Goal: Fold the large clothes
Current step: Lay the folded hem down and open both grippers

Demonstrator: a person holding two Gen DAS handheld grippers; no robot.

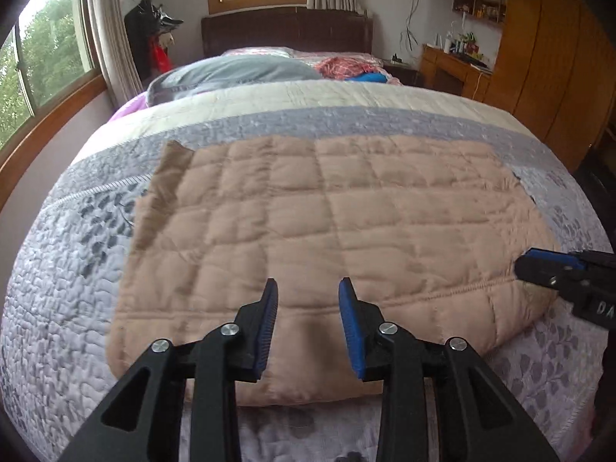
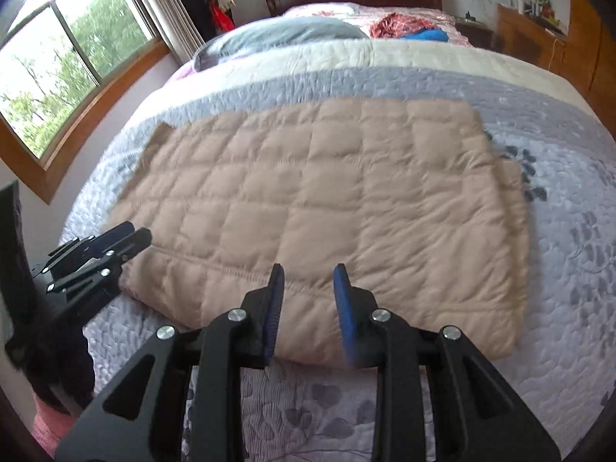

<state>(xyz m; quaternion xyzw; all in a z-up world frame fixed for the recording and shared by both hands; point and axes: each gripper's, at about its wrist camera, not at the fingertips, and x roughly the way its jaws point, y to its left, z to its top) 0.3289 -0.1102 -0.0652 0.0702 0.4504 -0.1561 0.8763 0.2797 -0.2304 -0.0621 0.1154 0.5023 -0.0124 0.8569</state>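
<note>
A tan quilted garment (image 1: 327,231) lies folded into a flat rectangle on the bed; it also shows in the right wrist view (image 2: 327,200). My left gripper (image 1: 308,308) is open and empty, hovering over the garment's near edge. My right gripper (image 2: 308,292) is open and empty, also above the near edge. The right gripper (image 1: 539,269) shows at the garment's right corner in the left wrist view. The left gripper (image 2: 127,238) shows at the garment's left corner in the right wrist view.
The bed is covered by a grey-lilac quilted bedspread (image 1: 57,288) with leaf prints. A grey pillow (image 1: 238,73) and red and blue clothes (image 1: 346,67) lie near the dark headboard (image 1: 287,32). Windows are at left, a wooden wardrobe (image 1: 546,57) at right.
</note>
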